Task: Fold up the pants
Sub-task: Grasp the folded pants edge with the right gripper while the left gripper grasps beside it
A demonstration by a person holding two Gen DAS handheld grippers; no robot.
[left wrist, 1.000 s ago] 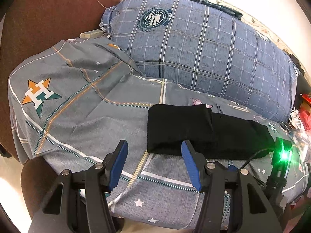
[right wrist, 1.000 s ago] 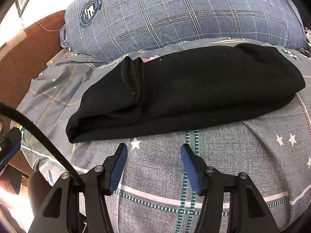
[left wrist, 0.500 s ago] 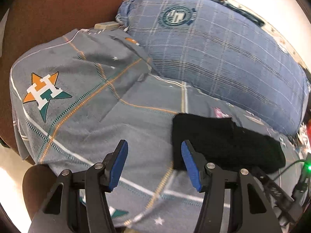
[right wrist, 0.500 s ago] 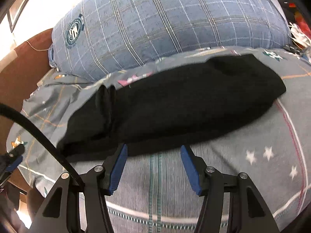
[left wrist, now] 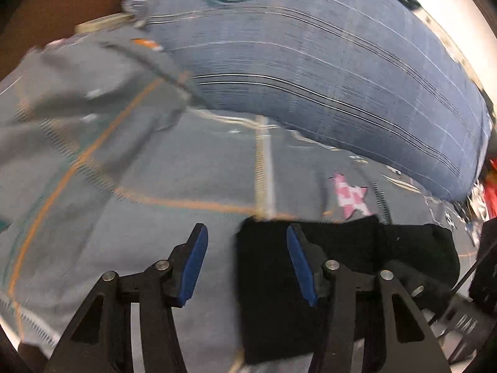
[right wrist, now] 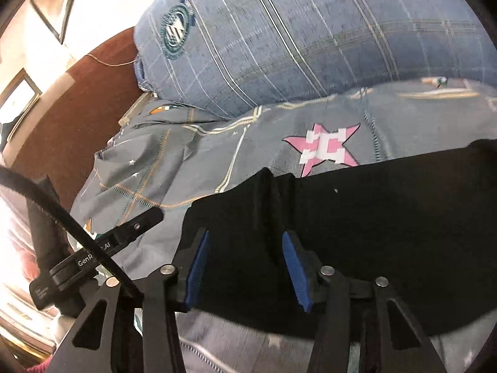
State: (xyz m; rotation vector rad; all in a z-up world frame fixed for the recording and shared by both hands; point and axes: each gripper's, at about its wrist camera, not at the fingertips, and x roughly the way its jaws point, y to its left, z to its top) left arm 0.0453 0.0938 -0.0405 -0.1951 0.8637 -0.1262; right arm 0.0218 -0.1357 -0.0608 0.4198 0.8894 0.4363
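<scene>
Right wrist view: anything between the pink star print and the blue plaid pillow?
Only bare grey star-print bedsheet separates the pink star print from the blue plaid pillow. The right wrist view shows it clearest; the left is blurred.

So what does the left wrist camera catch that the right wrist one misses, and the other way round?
Only the left wrist view shows the red clutter at the far right edge. Only the right wrist view shows framed pictures on the wall and the other hand-held gripper. Both show the folded black pants, the pink star on the grey sheet and the blue plaid pillow.
</scene>
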